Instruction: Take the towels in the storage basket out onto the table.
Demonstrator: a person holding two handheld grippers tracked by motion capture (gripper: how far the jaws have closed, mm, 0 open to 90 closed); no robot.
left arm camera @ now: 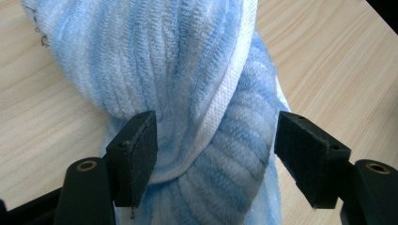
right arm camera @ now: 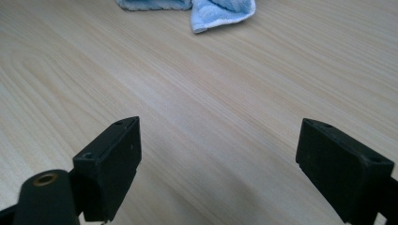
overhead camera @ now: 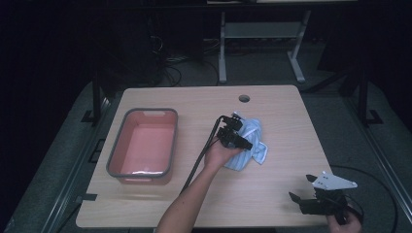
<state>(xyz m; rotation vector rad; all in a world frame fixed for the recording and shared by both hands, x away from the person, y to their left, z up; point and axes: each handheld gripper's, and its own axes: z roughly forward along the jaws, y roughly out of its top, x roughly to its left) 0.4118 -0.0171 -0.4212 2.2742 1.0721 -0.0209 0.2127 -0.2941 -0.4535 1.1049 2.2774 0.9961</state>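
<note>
Your left gripper (left arm camera: 213, 150): jaws spread around crumpled blue-and-white striped terry towel (overhead camera: 248, 143) at table centre. Soft, limp; pinch thick fold. Right gripper (right arm camera: 218, 168) jaws spread, nothing between.

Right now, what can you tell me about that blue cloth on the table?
The blue cloth is a soft ribbed towel, light blue striped with white and edged in a white hem. It lies crumpled in a bunch on the wooden table, right of the pink tub. The left claw stands open astride a bunched fold of it, one pad pressed against the fabric.
</note>
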